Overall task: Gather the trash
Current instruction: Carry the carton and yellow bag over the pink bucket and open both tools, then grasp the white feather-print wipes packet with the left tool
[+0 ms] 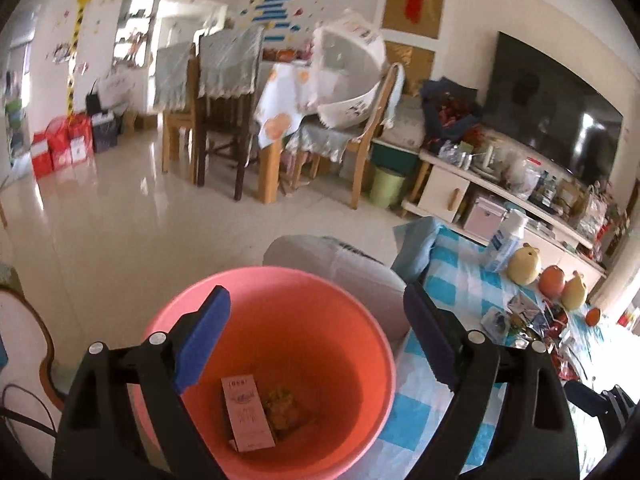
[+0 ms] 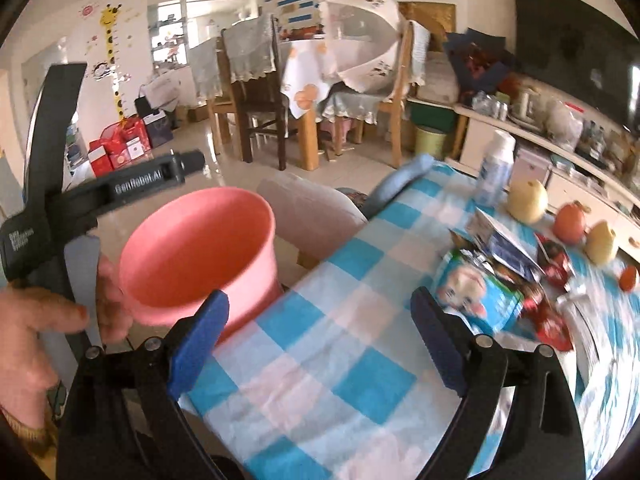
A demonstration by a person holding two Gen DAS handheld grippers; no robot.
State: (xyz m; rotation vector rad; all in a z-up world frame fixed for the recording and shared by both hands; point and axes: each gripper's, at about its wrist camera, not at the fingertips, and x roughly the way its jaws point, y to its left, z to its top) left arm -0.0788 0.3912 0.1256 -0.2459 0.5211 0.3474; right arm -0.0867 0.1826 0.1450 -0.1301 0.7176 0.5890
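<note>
Left hand-held gripper [image 1: 316,336] spread wide over the pink bin [image 1: 362,320], nothing between the pads; a flat carton [image 1: 248,414] and scraps lie at the bin bottom. Right hand-held gripper [image 2: 320,344] also apart, empty, above the desk [image 2: 320,380] edge. Wrappers [image 2: 480,296] piled toward the desk's far right side.

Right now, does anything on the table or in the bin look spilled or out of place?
Yes: wrappers and packets lie scattered on the checked tablecloth beside the fruit. The pink bin stands upright, with only a carton inside.
</note>
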